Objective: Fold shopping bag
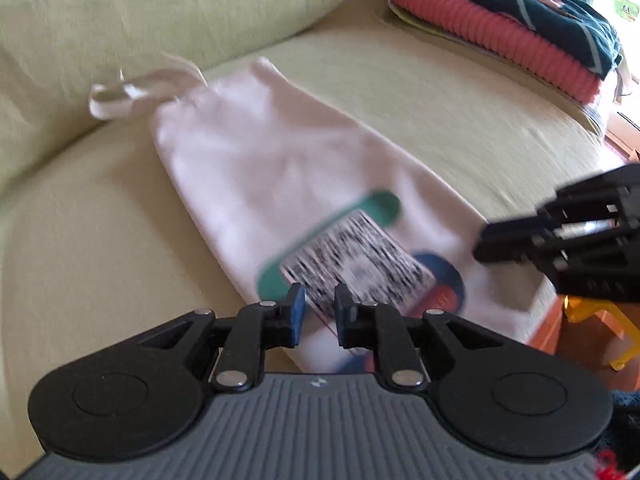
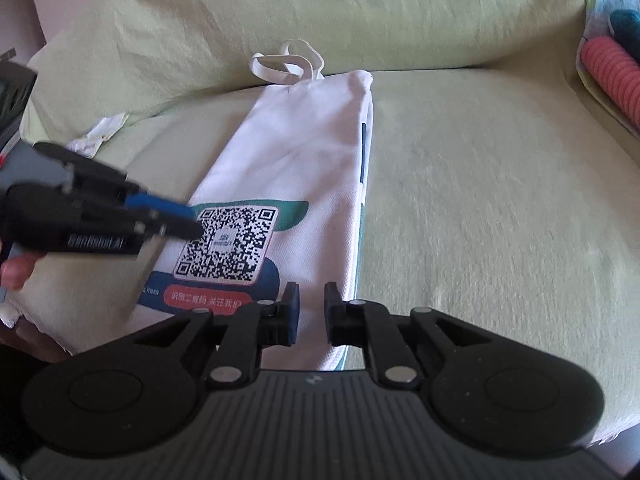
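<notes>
A white cloth shopping bag [image 1: 280, 184] lies folded lengthwise into a narrow strip on a pale green sofa seat, its handles [image 1: 132, 92] at the far end by the backrest. A QR code print [image 1: 356, 260] with teal, blue and red shapes faces up at the near end. The bag also shows in the right wrist view [image 2: 296, 152], with its QR code [image 2: 228, 244]. My left gripper [image 1: 320, 308] is open with a small gap, above the near end of the bag, holding nothing. My right gripper [image 2: 311, 306] is open with a small gap above the bag's near right edge, empty.
The sofa seat [image 2: 480, 200] and backrest cushion [image 2: 320, 12] are pale green. A stack of folded clothes, pink [image 1: 500, 36] and dark teal, sits at the seat's far right. A crumpled white paper [image 2: 96, 136] lies left of the bag. A yellow object [image 1: 600, 320] stands beyond the seat's edge.
</notes>
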Demonstrator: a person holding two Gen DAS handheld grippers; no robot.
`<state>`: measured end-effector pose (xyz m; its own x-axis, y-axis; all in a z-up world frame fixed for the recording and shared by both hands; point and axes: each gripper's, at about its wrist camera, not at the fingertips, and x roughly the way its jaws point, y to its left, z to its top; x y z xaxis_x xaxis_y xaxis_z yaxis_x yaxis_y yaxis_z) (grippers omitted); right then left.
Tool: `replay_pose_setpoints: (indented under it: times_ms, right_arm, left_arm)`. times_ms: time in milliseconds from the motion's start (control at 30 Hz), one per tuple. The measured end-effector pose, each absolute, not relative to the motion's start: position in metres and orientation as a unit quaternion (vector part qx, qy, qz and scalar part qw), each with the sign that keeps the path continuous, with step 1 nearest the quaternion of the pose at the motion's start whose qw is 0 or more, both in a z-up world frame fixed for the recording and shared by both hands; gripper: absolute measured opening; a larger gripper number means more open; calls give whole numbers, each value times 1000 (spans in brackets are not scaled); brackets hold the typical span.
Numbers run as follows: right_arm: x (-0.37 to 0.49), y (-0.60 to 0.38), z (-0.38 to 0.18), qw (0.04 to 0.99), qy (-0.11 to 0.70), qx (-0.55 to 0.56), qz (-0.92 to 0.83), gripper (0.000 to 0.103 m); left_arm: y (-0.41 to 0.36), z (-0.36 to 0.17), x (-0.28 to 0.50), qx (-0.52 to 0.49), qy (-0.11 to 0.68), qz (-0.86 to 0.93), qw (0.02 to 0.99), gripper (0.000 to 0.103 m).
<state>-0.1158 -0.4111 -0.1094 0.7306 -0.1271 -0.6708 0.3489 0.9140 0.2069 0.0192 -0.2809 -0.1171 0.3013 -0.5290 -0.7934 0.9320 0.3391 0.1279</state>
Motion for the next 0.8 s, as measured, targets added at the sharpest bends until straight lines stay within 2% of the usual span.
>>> replay_pose_setpoints:
  times_ms: [133,200,333,367,667,800]
  right_arm:
    - [-129,-399,-105,918,347,129,-141,6]
    - [-136,-393,-103,919,349,112,-146,12]
    - [-144,-387,-108,917,355,107,-149,14]
    - [-144,-388,-114,913,361,112,-154,21]
    - [-165,-391,-93,911,341,149,-180,21]
    - [-174,-387,-79,919,320,149,-176,21]
  left_arm:
    - [-261,-116,-15,309,332,-469,758,22]
    - [-252,-111,-22,301,332,-467,762,25]
    - [-251,-121,-26,314,362,-430,765,27]
    - [-252,-121,-27,311,367,-416,772,28]
    - [-240,-81,-44,274,391,-353,805,31]
    - [-232,-60,-54,260,380,-346,817,38]
